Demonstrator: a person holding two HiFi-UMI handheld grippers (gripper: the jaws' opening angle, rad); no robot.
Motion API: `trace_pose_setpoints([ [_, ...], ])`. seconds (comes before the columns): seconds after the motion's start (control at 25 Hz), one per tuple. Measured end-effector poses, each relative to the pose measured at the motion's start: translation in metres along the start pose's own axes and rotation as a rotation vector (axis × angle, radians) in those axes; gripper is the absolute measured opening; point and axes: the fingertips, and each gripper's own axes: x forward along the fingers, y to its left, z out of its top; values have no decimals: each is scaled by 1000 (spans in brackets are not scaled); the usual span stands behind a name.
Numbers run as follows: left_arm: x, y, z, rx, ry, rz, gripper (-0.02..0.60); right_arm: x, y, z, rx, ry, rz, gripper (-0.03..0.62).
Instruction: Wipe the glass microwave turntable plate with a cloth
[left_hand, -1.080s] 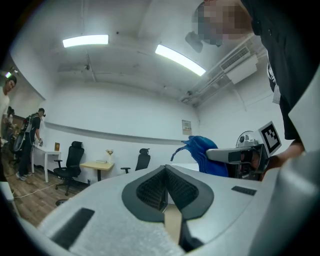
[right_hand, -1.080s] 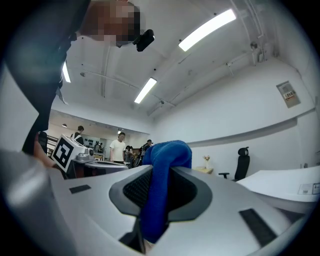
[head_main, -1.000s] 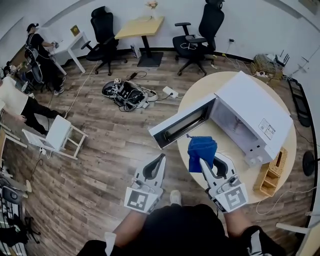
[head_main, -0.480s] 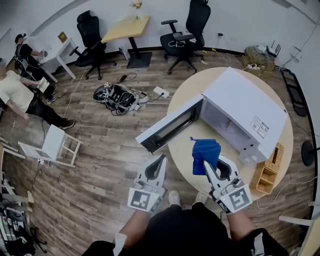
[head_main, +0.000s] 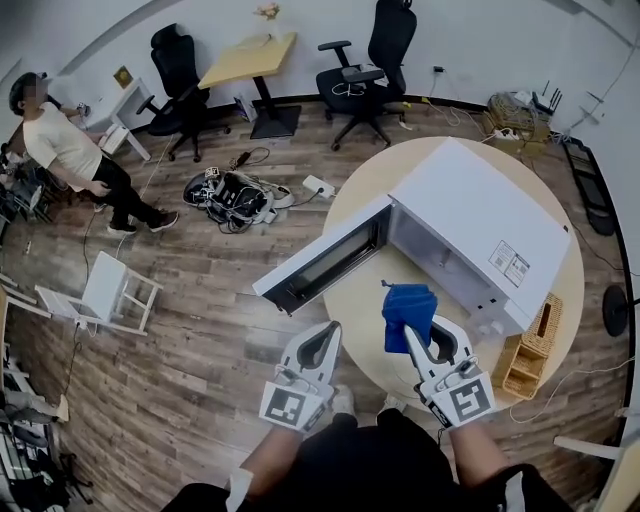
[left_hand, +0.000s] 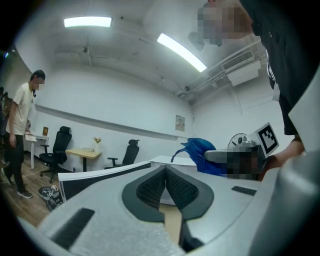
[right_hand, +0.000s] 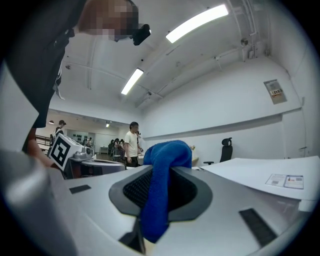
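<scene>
Now: right gripper (head_main: 416, 338) clamped on blue cloth (head_main: 407, 303), facing open microwave (head_main: 480, 215); left gripper (head_main: 324, 334) closed, empty. Glass plate presumably inside cavity, not discernible. Best: reach past door (head_main: 320, 262), press cloth flat, wipe in circles.

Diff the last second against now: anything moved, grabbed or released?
Nothing taken hold of or let go. In the background, a person in a white top got up from a low position and now stands. Unchanged: the right gripper stays shut on the blue cloth, the left gripper stays shut and empty, and the microwave door stays open.
</scene>
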Motion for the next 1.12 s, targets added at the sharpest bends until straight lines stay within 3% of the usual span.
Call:
trace_pose_setpoints([
  [0.4,12,8,-42,-9,88,31,6,4,-6,-64,21,164,42,78],
  [0.72,25,-2,-88,-27,172,21,6,-6,-16,-127,68,298,26,78],
  [1.12,37,-4,-116,-8,225,37,6,-11,-12,-191,61,422,-7,78],
])
